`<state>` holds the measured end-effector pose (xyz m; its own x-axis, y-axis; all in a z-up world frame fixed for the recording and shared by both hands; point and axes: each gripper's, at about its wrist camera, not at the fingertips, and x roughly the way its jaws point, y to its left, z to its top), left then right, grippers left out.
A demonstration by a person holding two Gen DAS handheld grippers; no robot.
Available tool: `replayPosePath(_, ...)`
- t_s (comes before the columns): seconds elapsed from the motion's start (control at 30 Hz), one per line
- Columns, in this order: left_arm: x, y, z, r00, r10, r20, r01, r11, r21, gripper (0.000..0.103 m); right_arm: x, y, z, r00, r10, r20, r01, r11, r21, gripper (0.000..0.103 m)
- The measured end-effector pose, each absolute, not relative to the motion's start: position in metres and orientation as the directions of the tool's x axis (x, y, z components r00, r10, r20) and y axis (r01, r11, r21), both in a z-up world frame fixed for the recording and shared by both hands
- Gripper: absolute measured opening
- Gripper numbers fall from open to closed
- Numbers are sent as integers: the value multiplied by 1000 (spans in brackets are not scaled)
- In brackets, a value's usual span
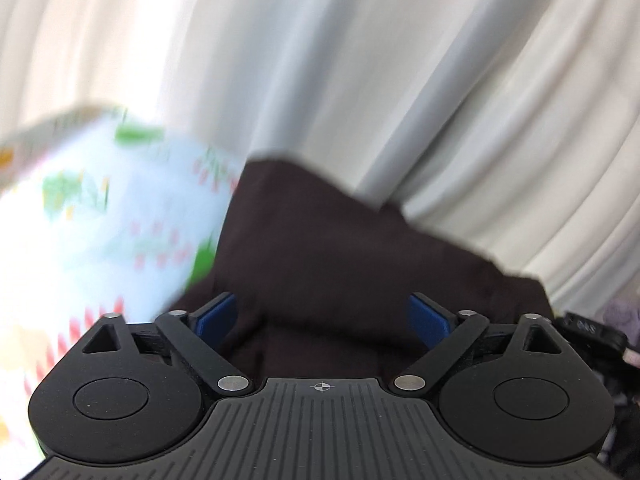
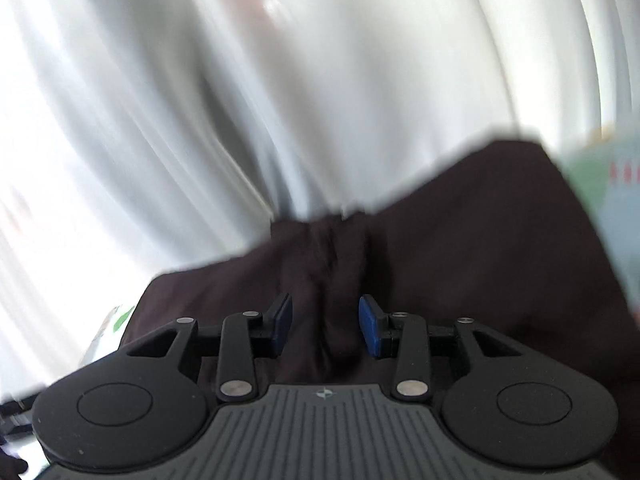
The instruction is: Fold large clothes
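Your left gripper (image 1: 322,318) stands wide, blue pads (image 1: 218,316) far apart. The dark brown, soft cloth garment (image 1: 340,260) fills the gap between them and runs up toward 12 o'clock; the pads do not visibly press it. At 9 to 10 o'clock lies a pale blue printed sheet with green and red marks (image 1: 112,216), blurred. White pleated curtain (image 1: 400,60) fills 12 o'clock.

Your right gripper (image 2: 324,322) stands narrow. A bunched ridge of the same garment (image 2: 460,240) runs between its pads; whether they pinch it, you cannot tell. The curtain (image 2: 280,80) lies behind; the printed sheet (image 2: 612,200) sits at 3 o'clock.
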<state>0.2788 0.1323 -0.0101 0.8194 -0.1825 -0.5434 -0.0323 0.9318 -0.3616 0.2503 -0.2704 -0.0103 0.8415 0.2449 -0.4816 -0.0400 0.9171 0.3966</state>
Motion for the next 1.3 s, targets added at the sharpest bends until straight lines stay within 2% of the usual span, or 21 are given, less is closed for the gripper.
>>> replayPosePath(0.1,308,121,-4,843,-123,-523,-47,953,-300,97,264,-240,-6,833,280,-477,-128,936,327,36)
replayPosePath(0.2,342,106,-21,847,-61,-529,-88,964,-253,97,283,-209,-21,793,280,-541,-164,953,253,36)
replayPosePath(0.3,367,96,-48,797,-66,-600,-96,967,-235,97,289,-200,-52,754,210,-623,-127,976,176,32)
replayPosePath(0.37,371,91,-66,775,-62,-629,-83,977,-198,97,281,-205,-66,757,212,-618,-132,976,173,32)
replayPosePath(0.5,369,81,-84,760,-9,-649,-28,998,-47,101,274,-198,-62,754,188,-629,-136,982,130,32)
replayPosePath(0.67,364,89,-83,753,-27,-657,-27,997,-72,101,274,-196,-59,753,169,-637,-136,986,101,32)
replayPosePath(0.87,360,90,-90,754,-9,-657,-13,1000,-28,103,287,-188,-79,782,154,-603,-154,987,52,32)
replayPosePath(1.07,342,98,-82,713,55,-699,-53,998,24,103,276,-192,-58,746,158,-647,-166,985,48,32)
replayPosePath(1.13,325,101,-73,687,98,-720,-78,995,61,102,253,-198,-44,724,166,-670,-160,985,72,40)
replayPosePath(1.17,311,103,-64,689,105,-717,-90,994,59,96,238,-205,-38,706,186,-684,-153,982,109,45)
replayPosePath(1.23,269,107,-38,739,45,-672,-62,998,-2,96,198,-226,-28,694,249,-676,-158,968,195,47)
replayPosePath(1.3,226,112,-12,780,-25,-626,-27,997,-73,99,155,-248,-19,689,285,-666,-156,956,248,49)
